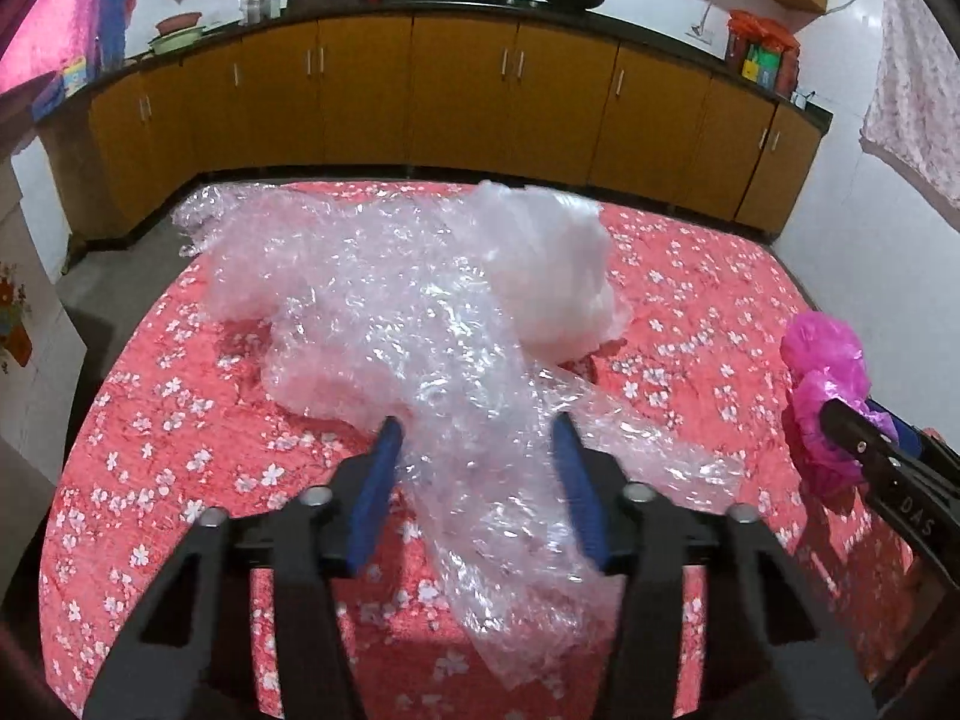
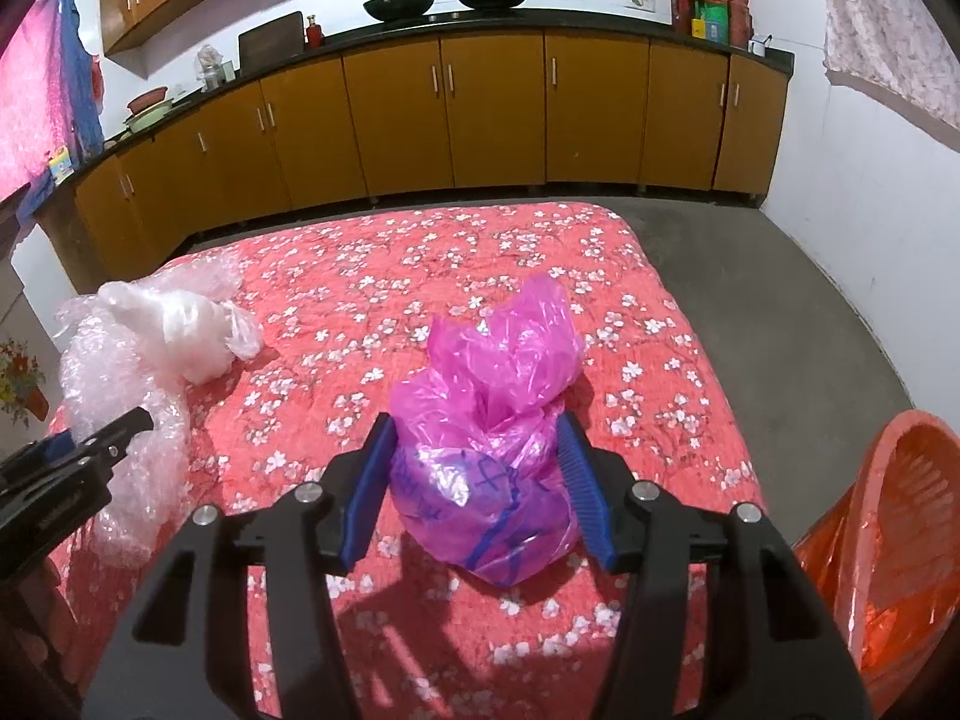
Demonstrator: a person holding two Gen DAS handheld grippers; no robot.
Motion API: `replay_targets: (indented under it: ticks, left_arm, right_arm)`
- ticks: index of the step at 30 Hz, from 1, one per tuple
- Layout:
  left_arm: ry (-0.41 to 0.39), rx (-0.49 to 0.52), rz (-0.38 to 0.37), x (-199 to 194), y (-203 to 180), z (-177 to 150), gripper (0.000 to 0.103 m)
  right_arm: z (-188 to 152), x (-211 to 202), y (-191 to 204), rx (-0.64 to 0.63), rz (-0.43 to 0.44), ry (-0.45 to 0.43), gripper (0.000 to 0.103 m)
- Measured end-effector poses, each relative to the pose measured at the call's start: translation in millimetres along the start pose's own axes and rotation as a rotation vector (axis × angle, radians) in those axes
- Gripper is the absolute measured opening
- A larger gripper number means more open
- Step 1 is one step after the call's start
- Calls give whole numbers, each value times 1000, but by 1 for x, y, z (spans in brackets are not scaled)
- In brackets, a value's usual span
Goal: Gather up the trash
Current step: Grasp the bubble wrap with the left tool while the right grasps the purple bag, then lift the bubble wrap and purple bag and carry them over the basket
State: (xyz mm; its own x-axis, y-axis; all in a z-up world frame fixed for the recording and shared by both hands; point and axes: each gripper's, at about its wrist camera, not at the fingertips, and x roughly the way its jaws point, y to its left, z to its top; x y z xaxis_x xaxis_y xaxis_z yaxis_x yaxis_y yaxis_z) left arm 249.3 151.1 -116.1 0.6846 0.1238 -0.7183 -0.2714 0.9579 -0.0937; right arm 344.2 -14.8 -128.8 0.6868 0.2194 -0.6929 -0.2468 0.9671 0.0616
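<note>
The left gripper (image 1: 477, 438) fills the bottom of its own view, its blue pads on either side of a strip of bubble wrap (image 1: 384, 324) that trails back between them. The jaws stand part-closed around the film; the right pad seems to touch it, but whether both press on it I cannot tell. The right gripper (image 2: 474, 438) sits the same way about a knotted pink plastic bag (image 2: 486, 438), both pads against its sides, so it looks pinched there.

Taking the red flowered bedspread (image 2: 372, 276) as the landmark: the bubble wrap sprawls over its left half, with a crumpled white plastic bag (image 1: 552, 270) lying on top of the wrap. The pink bag sits near the bedspread's right side. Just off its right edge stands an orange basket (image 2: 888, 516) lined with an orange bag, probably where the trash goes.

The likeliest slip is on the left: the film is thin and slick, and a grip on one loose strip may let the long sheet slide out or drag, tipping the white bag off. The pink bag's soft sides could also squeeze out of a shallow pinch.

Both grippers tilt steeply down toward the bedspread, roughly side by side, fingers pointing toward the yellow cabinets (image 1: 456, 90).
</note>
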Motion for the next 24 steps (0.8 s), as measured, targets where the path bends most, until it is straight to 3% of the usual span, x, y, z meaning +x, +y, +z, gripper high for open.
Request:
replay_targets:
  ticks: [5, 24]
  left_arm:
    - [-5, 11, -2, -7, 1, -5, 32]
    - [-70, 12, -15, -82, 7, -25, 30]
  right_arm:
    - [-3, -4, -3, 2, 2, -5, 50]
    - [-29, -60, -11, 16, 13, -37, 46]
